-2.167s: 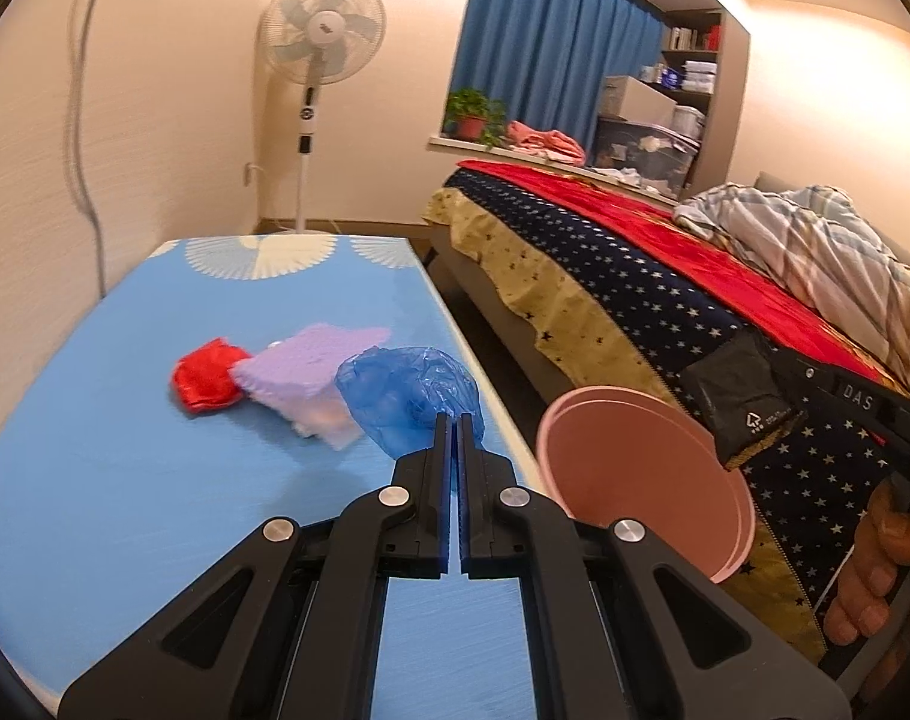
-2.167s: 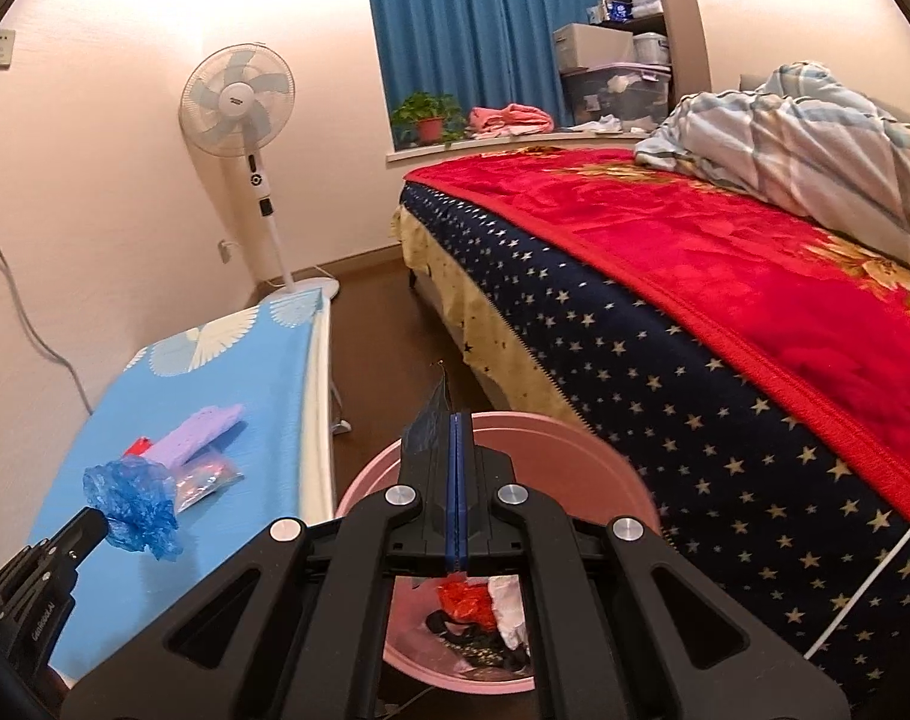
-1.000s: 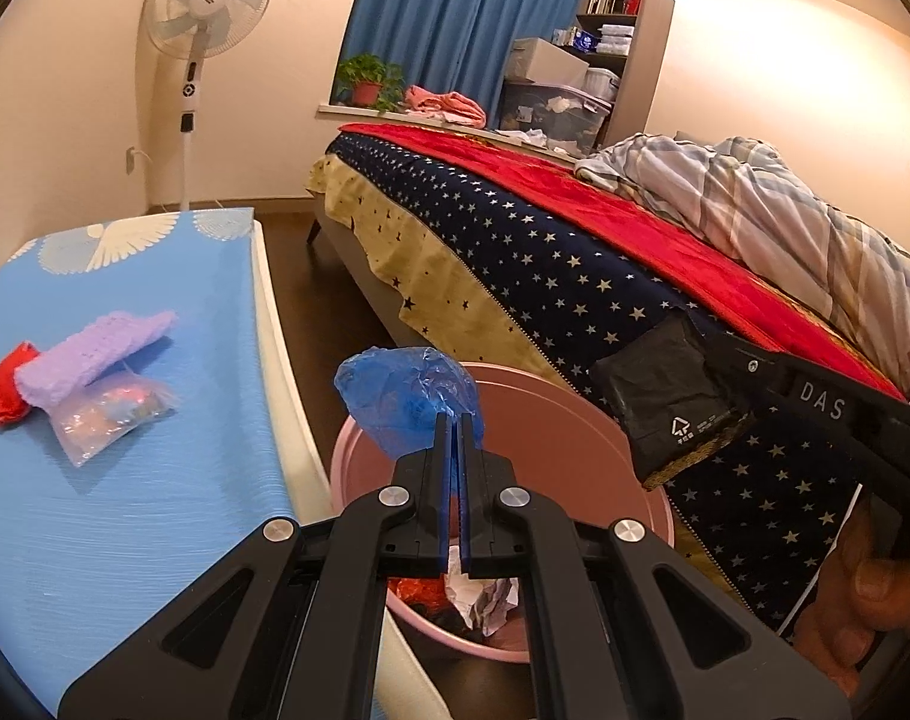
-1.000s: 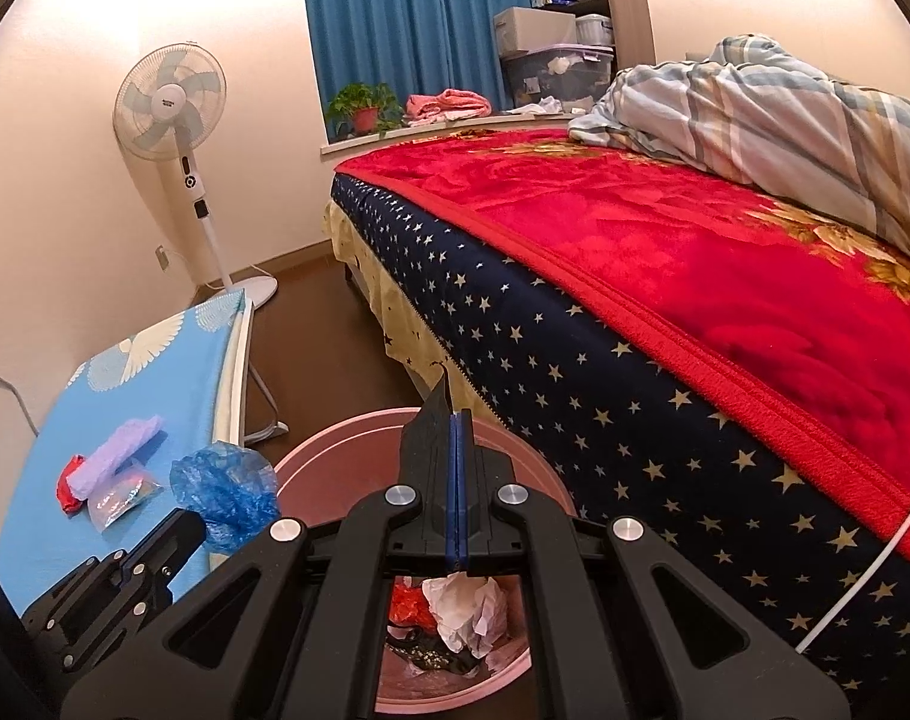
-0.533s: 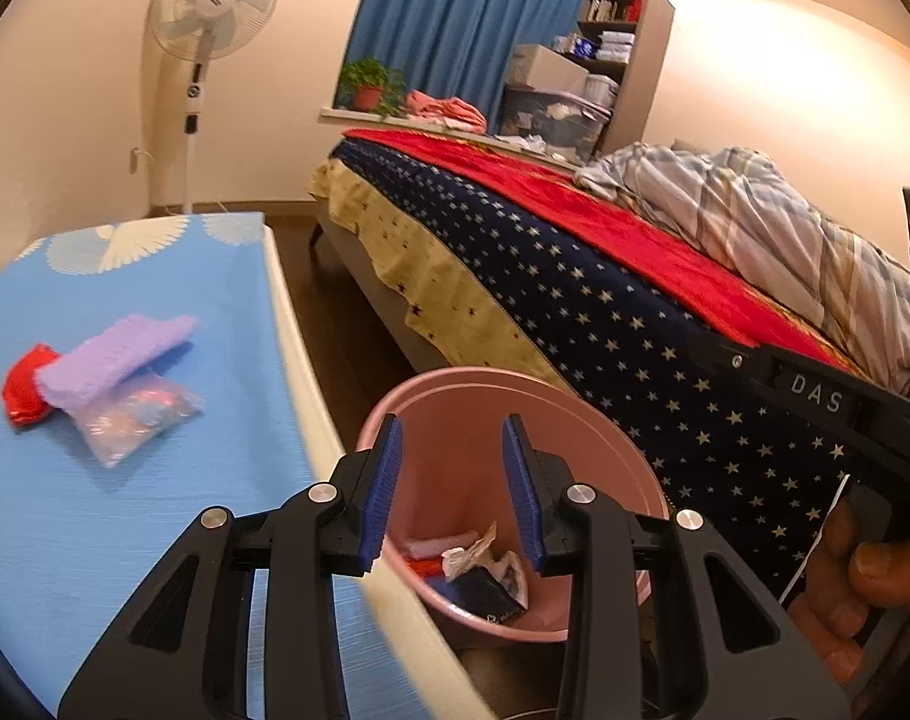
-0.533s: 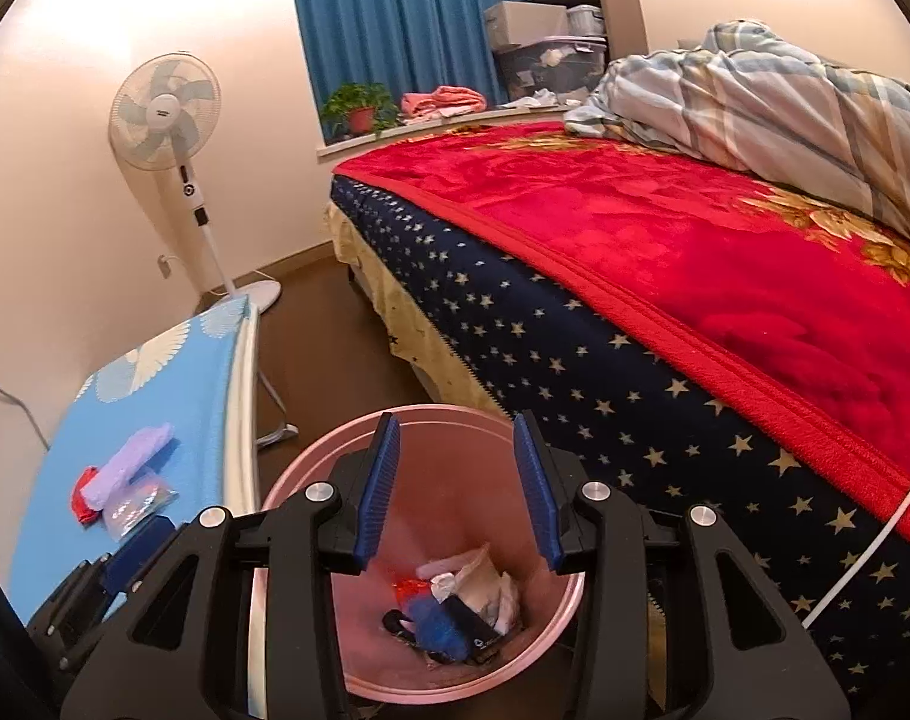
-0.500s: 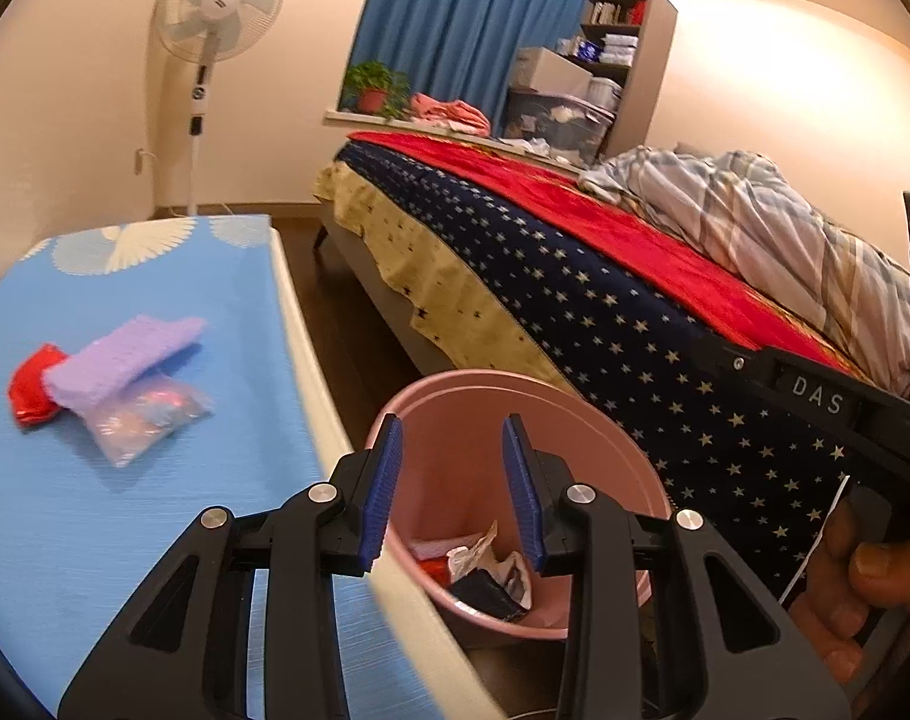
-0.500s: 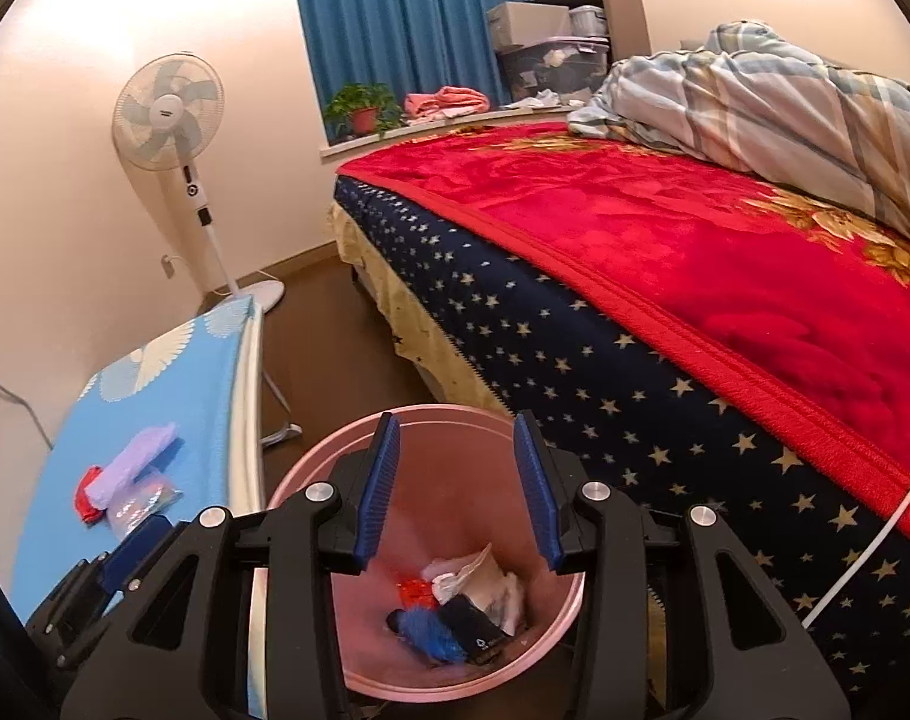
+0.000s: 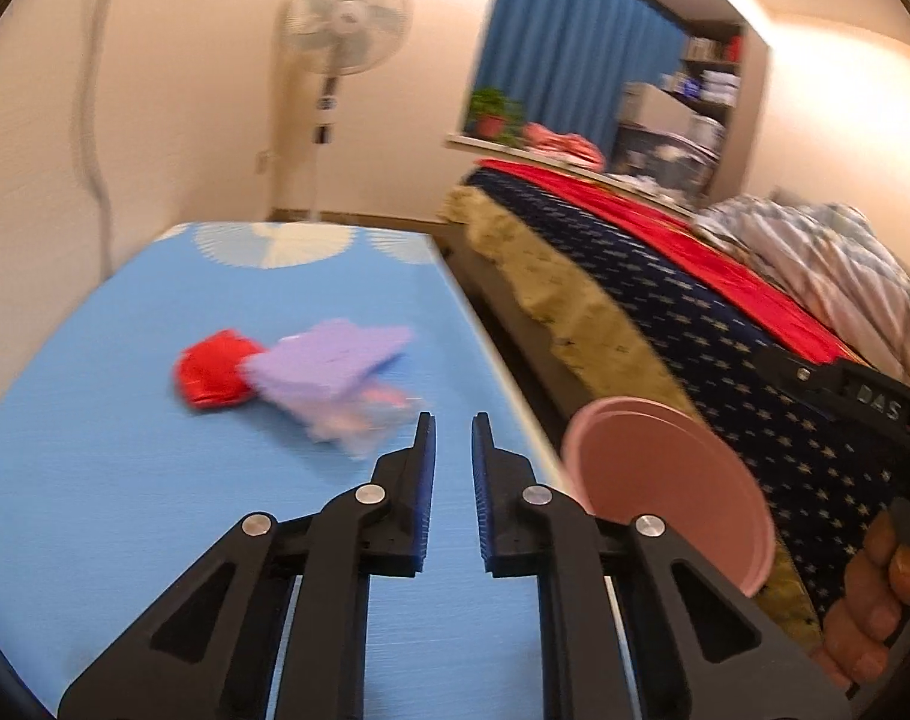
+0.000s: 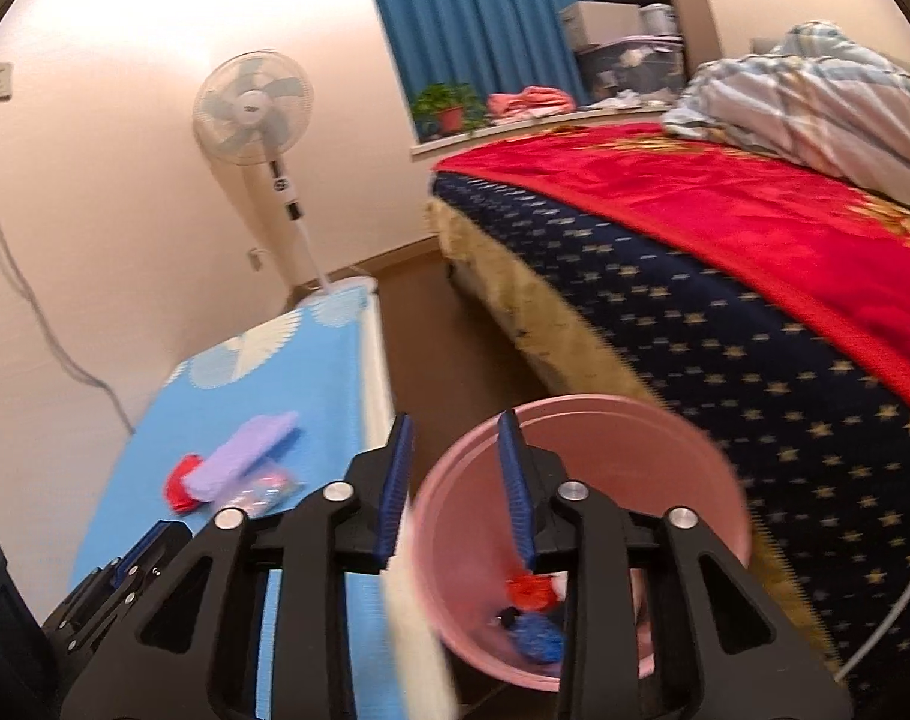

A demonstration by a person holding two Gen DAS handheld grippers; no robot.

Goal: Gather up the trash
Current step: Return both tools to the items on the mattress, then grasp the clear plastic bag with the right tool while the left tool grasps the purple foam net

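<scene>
On the blue board (image 9: 155, 480) lie a red crumpled piece (image 9: 215, 375), a purple packet (image 9: 329, 357) and a clear plastic bag (image 9: 371, 420) under it. My left gripper (image 9: 453, 426) is open and empty, just right of the clear bag. The pink bin (image 9: 670, 480) stands beside the board's right edge. In the right wrist view my right gripper (image 10: 455, 426) is open and empty above the bin's rim (image 10: 574, 408). The bin holds the blue bag (image 10: 535, 636) and red trash (image 10: 529, 591). The same three pieces (image 10: 239, 468) show on the board.
A bed with a starred navy cover (image 9: 694, 324) and a red blanket (image 10: 724, 204) runs along the right. A standing fan (image 9: 344, 36) is at the far wall. A brown floor strip (image 10: 455, 348) separates board and bed.
Both grippers opened and dropped the blue bag and black wrapper into the bin. My left gripper has since swung left, back over the board toward the remaining pieces.
</scene>
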